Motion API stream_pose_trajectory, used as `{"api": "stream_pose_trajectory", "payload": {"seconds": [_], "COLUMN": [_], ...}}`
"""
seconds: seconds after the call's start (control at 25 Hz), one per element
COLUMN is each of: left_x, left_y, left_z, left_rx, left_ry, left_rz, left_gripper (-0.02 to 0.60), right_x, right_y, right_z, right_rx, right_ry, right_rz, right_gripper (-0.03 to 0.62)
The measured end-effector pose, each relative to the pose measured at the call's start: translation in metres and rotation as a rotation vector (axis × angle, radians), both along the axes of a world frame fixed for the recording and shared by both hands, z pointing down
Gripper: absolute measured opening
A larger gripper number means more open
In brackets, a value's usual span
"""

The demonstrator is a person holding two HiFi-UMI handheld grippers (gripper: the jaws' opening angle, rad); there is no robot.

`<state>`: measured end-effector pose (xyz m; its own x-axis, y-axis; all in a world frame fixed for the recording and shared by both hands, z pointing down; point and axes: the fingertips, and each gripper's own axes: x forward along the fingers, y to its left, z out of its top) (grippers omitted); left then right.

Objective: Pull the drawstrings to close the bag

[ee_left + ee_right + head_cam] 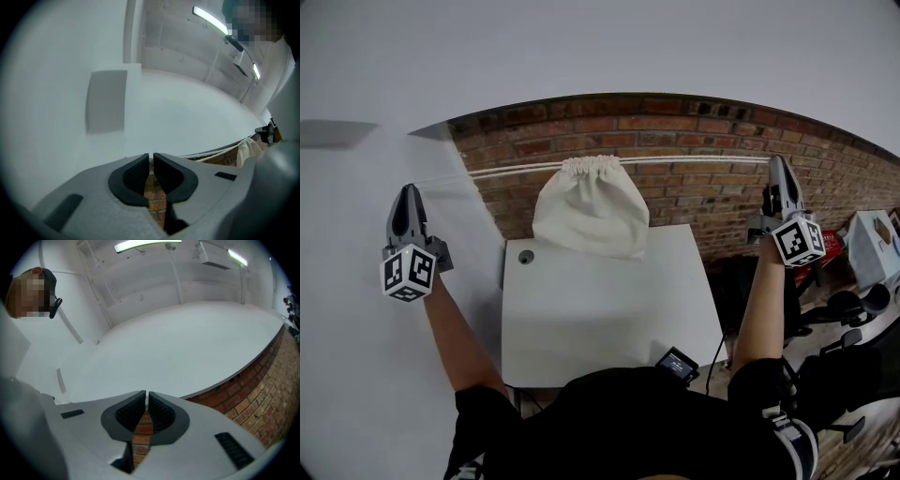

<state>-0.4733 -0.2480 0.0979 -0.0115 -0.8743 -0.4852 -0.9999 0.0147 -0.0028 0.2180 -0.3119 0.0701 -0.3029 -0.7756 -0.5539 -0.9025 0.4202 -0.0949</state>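
Hung on taut cords (694,160), well above the middle of the table (600,319): bag (592,211), mouth gathered tight, body drooping over the table's far edge. Cannot tell whether the lowest fold touches the top.

Stretched almost level along the brick wall (703,202), from one gripper across to the other. Bag roughly midway between them.

Pinched at the left end by the left gripper (408,190), out past the table's left edge, in front of a plain white wall (347,300). Seen from the left gripper (151,157) view: pads pressed together on a sliver of white cord at the tips, cord running off right towards the bag (247,149).

Same at the right end with the right gripper (776,161), out beyond the table's right edge, brick close behind. In the right gripper (146,394) view: pads closed on a thin white strand at the tips.

On the table, only a round hole (526,256) near the far left corner and a small dark device (677,364) at the near right edge. Below the right arm, chairs (853,309) and clutter.
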Motion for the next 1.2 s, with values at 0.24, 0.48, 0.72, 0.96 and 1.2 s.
{"api": "stream_pose_trajectory", "payload": {"seconds": [0.24,0.48,0.72,0.96,1.2], "left_x": [-0.002,-0.004,-0.003,-0.003,0.0], "left_y": [-0.003,-0.009,-0.025,-0.035,-0.042], "left_z": [0.0,0.005,0.014,0.025,0.02], "left_rx": [0.002,-0.035,-0.115,-0.164,-0.188], "left_ry": [0.009,0.004,-0.022,-0.03,-0.074], "left_rz": [0.01,0.029,0.054,0.085,0.102], "left_gripper": [0.043,0.043,0.043,0.043,0.043], "right_x": [0.005,-0.002,-0.007,-0.01,-0.007], "right_y": [-0.004,-0.012,-0.022,-0.029,-0.036], "right_z": [0.002,0.004,0.011,0.016,0.021], "right_rx": [-0.009,-0.031,-0.055,-0.072,-0.095], "right_ry": [-0.014,-0.004,0.023,0.068,0.062], "right_rz": [-0.003,-0.029,-0.032,-0.042,-0.069], "right_gripper": [0.026,0.026,0.026,0.026,0.028]}}
